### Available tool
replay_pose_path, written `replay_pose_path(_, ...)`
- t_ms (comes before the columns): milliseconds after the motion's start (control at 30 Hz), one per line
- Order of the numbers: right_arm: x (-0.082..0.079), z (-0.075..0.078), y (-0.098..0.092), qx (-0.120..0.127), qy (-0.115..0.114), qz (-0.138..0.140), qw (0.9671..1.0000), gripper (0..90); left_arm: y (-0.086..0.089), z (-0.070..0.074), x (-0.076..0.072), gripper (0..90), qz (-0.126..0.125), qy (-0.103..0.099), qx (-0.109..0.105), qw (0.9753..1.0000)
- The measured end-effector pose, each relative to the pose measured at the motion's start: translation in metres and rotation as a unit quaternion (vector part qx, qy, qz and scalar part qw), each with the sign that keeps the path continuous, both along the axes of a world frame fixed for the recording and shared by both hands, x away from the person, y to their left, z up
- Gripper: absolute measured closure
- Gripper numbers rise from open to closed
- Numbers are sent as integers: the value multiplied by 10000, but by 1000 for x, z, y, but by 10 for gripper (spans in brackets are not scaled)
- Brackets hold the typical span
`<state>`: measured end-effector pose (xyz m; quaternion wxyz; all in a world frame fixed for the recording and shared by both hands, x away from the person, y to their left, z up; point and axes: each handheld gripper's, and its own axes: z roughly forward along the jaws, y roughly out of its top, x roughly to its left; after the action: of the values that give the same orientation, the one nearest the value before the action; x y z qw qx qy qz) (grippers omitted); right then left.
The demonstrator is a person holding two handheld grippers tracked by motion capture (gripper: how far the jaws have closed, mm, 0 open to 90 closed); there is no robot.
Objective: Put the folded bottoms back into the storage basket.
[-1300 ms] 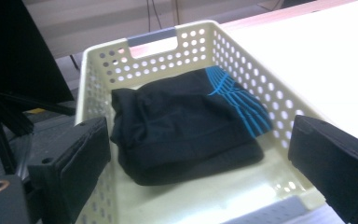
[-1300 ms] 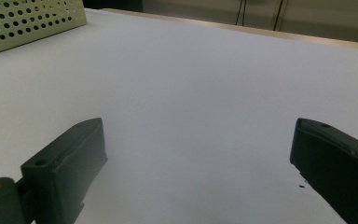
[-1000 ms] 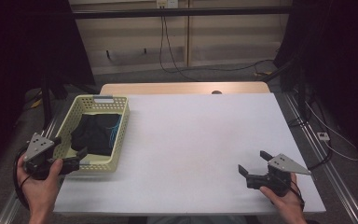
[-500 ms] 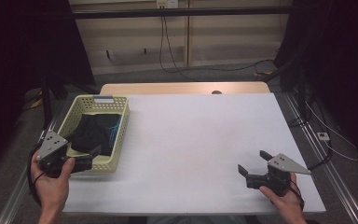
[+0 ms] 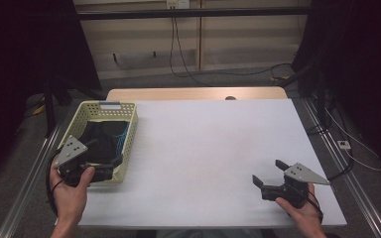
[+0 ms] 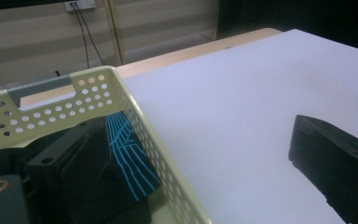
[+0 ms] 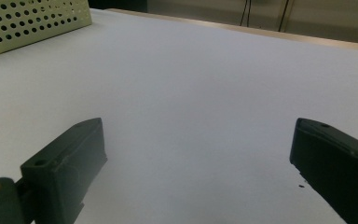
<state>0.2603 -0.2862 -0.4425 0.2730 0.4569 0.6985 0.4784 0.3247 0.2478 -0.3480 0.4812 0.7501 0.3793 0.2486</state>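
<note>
L gripper (image 5: pixel 110 167) sits at the near-left corner of the table, jaws spread wide, straddling the near right wall of the basket (image 5: pixel 82 115): one jaw inside over the dark cloth, the other outside over bare white tabletop. Nothing clamped betw. them as far as the left gripper view shows. L hand (image 5: pixel 69 191) holds it from below.

Basket is pale yellow, perforated, long axis running near-to-far along the table's left edge, w/ a grey handle strip on its far end. Inside: black cloth (image 5: pixel 101 141) w/ thin blue lines (image 6: pixel 130 154) toward the right wall.

R gripper (image 5: pixel 269 173) hovers near the table's near-right corner, jaws wide apart, empty, pointing left/far across the white table (image 5: pixel 213 139). R hand (image 5: pixel 305 213) grips it. Well apart from the basket.
</note>
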Motion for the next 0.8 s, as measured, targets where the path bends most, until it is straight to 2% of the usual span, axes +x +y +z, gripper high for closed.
replay_pose_path(67, 0, 0, 0, -9, -5, 0, 10000, 32, -4, -1, 1, 52, 65, -80, -73, 9999)
replay_pose_path(133, 1, 0, 0, -13, -5, 8, 10000, 32, -8, -2, 4, 50, -2, -20, -145, 9999)
replay_pose_path(267, 0, 0, 0, 1, -6, 11, 10000, 32, -18, -3, 8, 50, -153, -8, -29, 9999)
replay_pose_path(400, 0, 0, 1, -1, -6, 17, 10000, 32, -27, -4, 13, 50, -263, 63, -5, 9996)
replay_pose_path(433, 0, 0, 1, 0, -6, 19, 10000, 32, -30, -5, 13, 50, -265, 69, -66, 9996)
replay_pose_path(500, 0, 0, 1, -3, -5, 25, 10000, 32, -35, -6, 14, 50, -321, 57, -7, 9995)
replay_pose_path(600, 0, 0, 0, 5, -8, 28, 10000, 32, -43, -10, 14, 52, -542, 141, -29, 9984)
replay_pose_path(667, -1, 0, 0, 5, -17, 26, 10000, 32, -47, -13, 13, 52, -537, 102, 4, 9985)
replay_pose_path(700, -1, 0, 0, 5, -23, 28, 10000, 32, -49, -16, 13, 52, -570, 120, -35, 9983)
replay_pose_path(800, -1, 1, 0, 3, -23, 36, 10000, 33, -55, -20, 13, 52, -642, 215, 48, 9977)
